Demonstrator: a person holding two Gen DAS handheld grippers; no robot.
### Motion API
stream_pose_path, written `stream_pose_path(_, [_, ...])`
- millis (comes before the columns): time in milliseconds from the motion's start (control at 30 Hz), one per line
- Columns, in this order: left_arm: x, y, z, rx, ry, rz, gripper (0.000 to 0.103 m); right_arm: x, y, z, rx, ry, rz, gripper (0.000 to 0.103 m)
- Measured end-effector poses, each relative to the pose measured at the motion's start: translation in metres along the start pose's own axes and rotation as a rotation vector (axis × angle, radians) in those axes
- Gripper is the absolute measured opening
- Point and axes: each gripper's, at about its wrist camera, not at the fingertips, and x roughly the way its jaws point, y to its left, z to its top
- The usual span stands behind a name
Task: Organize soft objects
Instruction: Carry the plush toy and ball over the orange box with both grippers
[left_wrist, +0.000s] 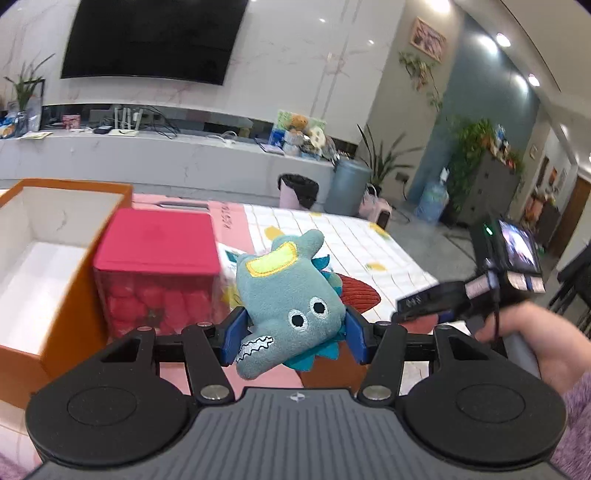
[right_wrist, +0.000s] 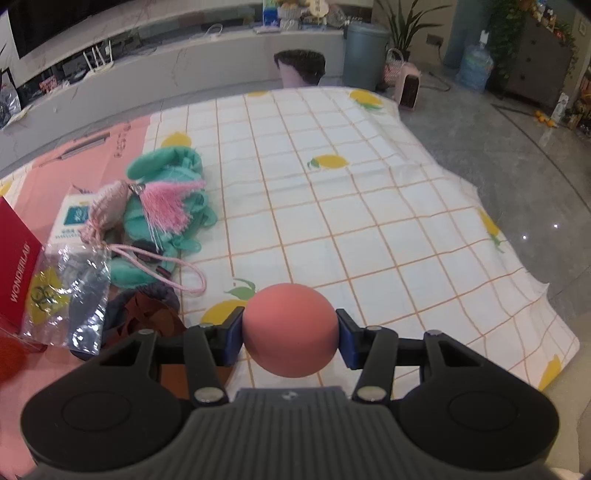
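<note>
In the left wrist view my left gripper (left_wrist: 293, 338) is shut on a teal plush crocodile (left_wrist: 284, 299) with a yellow belly patch, held off the table between the blue pads. An open orange box (left_wrist: 62, 280) with a white inside stands at the left. In the right wrist view my right gripper (right_wrist: 290, 338) is shut on a pink foam ball (right_wrist: 290, 328), lifted above the lemon-print cloth (right_wrist: 351, 206). A heap of soft things lies at the left: a mint-green plush (right_wrist: 173, 206), a pink tasselled pouch (right_wrist: 110, 203) and a dark cloth (right_wrist: 147, 310).
A red-lidded clear box (left_wrist: 159, 273) of red pieces stands beside the orange box. A red "WONDERLAB" box (right_wrist: 16, 266), a tissue pack (right_wrist: 70, 218) and a clear plastic bag (right_wrist: 70, 295) lie by the heap. The other hand-held gripper (left_wrist: 480, 288) and a hand (left_wrist: 532, 343) show at the right.
</note>
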Motion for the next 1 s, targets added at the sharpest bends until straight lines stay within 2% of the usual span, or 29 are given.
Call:
stream_pose_path(200, [-0.021, 0.023, 0.016, -0.034, -0.068, 0.029, 0.064, -0.033, 0.01, 0.002, 0.02, -0.083, 0.044, 0.051])
stream_pose_path(433, [-0.053, 0.056, 0.036, -0.055, -0.186, 0.131, 0.064, -0.096, 0.045, 0.016, 0.031, -0.211, 0.296, 0.051])
stream_pose_path(533, [-0.065, 0.07, 0.04, -0.056, -0.228, 0.202, 0.064, -0.121, 0.08, 0.018, -0.025, -0.25, 0.391, 0.051])
stream_pose_path(600, [-0.07, 0.079, 0.042, -0.046, -0.252, 0.261, 0.064, -0.135, 0.108, 0.019, -0.071, -0.257, 0.484, 0.051])
stream_pose_path(700, [-0.074, 0.091, 0.045, 0.021, -0.27, 0.361, 0.064, -0.152, 0.156, 0.015, -0.143, -0.25, 0.608, 0.051])
stream_pose_path(800, [-0.073, 0.101, 0.043, 0.048, -0.25, 0.461, 0.064, -0.161, 0.212, 0.005, -0.258, -0.245, 0.69, 0.051])
stream_pose_path(900, [-0.07, 0.116, 0.043, 0.044, -0.212, 0.483, 0.064, -0.16, 0.266, -0.009, -0.362, -0.216, 0.757, 0.051])
stream_pose_path(1000, [-0.062, 0.128, 0.043, 0.019, -0.157, 0.52, 0.064, -0.146, 0.311, -0.024, -0.451, -0.181, 0.752, 0.051])
